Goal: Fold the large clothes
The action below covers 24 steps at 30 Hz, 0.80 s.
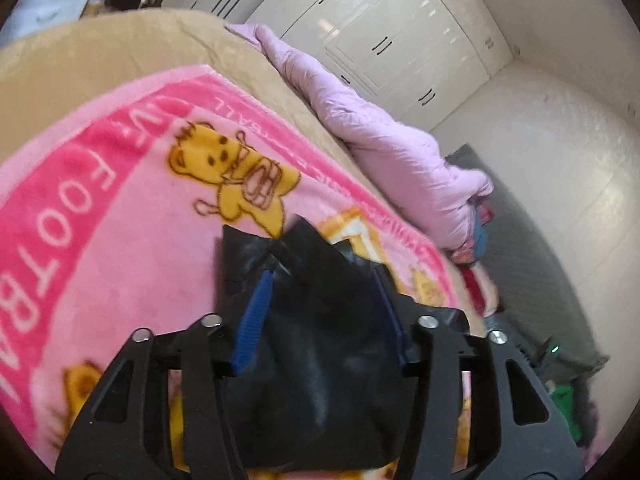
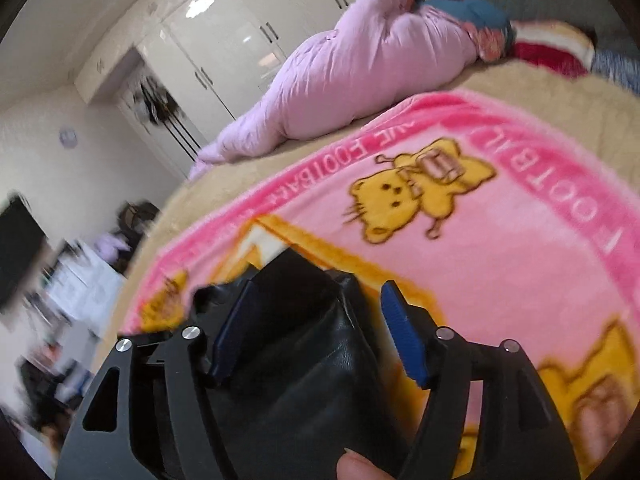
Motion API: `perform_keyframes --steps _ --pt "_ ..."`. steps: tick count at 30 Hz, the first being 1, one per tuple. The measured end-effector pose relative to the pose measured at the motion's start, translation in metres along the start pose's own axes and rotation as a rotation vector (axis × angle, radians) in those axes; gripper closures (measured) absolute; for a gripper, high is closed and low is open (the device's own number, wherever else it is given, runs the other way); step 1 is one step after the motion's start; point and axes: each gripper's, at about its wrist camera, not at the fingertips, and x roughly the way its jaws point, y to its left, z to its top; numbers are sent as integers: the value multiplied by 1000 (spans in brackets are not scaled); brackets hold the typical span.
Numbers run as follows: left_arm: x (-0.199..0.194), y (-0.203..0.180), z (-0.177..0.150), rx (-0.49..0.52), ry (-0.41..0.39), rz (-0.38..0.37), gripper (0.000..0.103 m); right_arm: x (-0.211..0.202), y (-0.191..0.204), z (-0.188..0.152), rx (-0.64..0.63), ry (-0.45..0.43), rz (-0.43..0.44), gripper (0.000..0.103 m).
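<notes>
A tan-covered bed carries a pink bear-print blanket, with a lilac duvet bunched along its far side. The task's thing, a black leather-like garment, sits directly between the fingers of both tools and above the blanket. The left hand-held gripper is clenched on one bunch of it; the right hand-held gripper grasps another. Its long axis probably runs between them, neither hand nearer.
</notes>
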Motion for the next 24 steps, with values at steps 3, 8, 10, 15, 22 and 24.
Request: perform_keyframes --steps 3,8,10,15,22,24 --pt "9 0 -11 63 34 68 58 11 15 -9 -152 49 -108 36" --pt "44 7 -37 154 138 184 58 43 37 -38 -387 161 -217 36" --pt "55 6 -44 195 156 231 58 55 36 -45 -407 177 -245 36" --pt "60 -11 -50 350 112 316 90 66 22 -42 -305 177 -194 81" --pt "34 -29 -28 352 -18 260 102 35 13 -15 -151 67 -71 97" --pt "32 -33 -21 342 -40 245 102 32 13 -4 -118 45 -35 97"
